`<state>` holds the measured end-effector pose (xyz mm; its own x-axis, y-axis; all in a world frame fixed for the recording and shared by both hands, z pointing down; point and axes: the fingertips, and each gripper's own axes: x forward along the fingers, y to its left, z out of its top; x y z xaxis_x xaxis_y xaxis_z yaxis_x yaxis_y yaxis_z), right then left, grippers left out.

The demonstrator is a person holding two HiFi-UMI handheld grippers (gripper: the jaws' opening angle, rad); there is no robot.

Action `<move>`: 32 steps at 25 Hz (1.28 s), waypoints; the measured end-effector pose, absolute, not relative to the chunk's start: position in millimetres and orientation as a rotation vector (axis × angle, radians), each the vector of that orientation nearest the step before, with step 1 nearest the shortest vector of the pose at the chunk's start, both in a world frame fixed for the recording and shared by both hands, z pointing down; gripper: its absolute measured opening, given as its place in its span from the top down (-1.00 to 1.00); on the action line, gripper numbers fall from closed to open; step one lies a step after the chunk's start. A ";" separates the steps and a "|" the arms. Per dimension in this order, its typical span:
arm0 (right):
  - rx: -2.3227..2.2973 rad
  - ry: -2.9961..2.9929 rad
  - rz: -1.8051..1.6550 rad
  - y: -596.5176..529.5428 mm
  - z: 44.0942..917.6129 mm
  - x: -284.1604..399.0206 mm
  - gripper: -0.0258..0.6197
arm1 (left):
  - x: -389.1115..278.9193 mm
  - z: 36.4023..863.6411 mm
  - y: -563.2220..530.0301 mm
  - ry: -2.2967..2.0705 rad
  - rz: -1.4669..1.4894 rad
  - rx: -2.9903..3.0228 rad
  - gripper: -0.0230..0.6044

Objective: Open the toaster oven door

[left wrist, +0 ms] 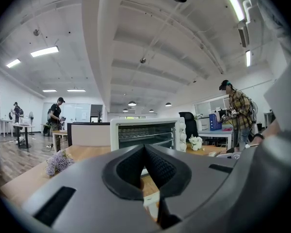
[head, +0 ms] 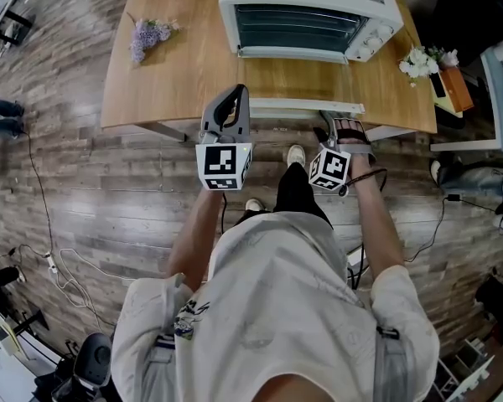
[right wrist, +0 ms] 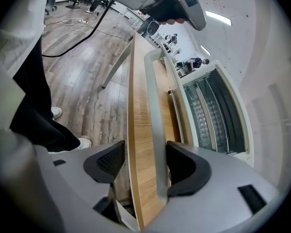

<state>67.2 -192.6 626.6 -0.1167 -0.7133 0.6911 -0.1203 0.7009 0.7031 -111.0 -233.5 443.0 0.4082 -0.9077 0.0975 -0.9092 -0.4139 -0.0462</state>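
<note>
A white toaster oven (head: 310, 15) stands at the back of the wooden table (head: 168, 82). Its glass door lies folded down flat, and the door's white top edge (head: 306, 105) reaches the table's front edge. My right gripper (head: 339, 126) is at that edge. In the right gripper view its jaws (right wrist: 145, 152) are open and straddle the white door edge (right wrist: 154, 110) and the table's rim (right wrist: 138, 144); the right pad is beside the white bar and the left pad stands apart. My left gripper (head: 237, 97) hovers at the table front, shut and empty (left wrist: 144, 149), facing the oven (left wrist: 145, 134).
A bunch of lavender (head: 147, 36) lies at the table's back left and white flowers (head: 421, 61) at its right end. Cables (head: 59, 266) trail over the wooden floor. People stand in the room behind the table (left wrist: 235, 110). My own feet (head: 295, 154) are under the table front.
</note>
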 end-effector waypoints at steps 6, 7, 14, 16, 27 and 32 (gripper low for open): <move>0.678 -1.629 -0.573 -186.3 640.4 67.1 -0.05 | -107.8 447.2 -232.0 -1.686 0.180 2.618 0.88; 0.679 -1.627 -0.574 -185.4 643.1 67.2 -0.08 | -107.6 448.2 -231.7 -1.685 0.182 2.616 0.88; 0.705 -1.603 -0.597 -183.0 661.0 66.6 -0.17 | -109.1 455.5 -230.6 -1.689 0.207 2.600 0.88; 0.717 -1.593 -0.606 -182.8 667.0 67.5 -0.20 | -108.6 459.0 -229.9 -1.689 0.219 2.595 0.88; 0.790 -1.571 -0.641 -184.3 683.3 66.5 -0.25 | -112.6 476.6 -223.2 -1.703 0.319 2.573 0.88; 0.818 -1.529 -0.658 -185.9 690.4 66.7 -0.24 | -112.9 482.5 -222.8 -1.704 0.335 2.558 0.88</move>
<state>66.7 -185.9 690.4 -0.0314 -0.8062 0.5908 -0.1249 0.5896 0.7980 -112.9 -222.8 482.5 0.3694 -0.9061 0.2063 -0.9168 -0.3916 -0.0781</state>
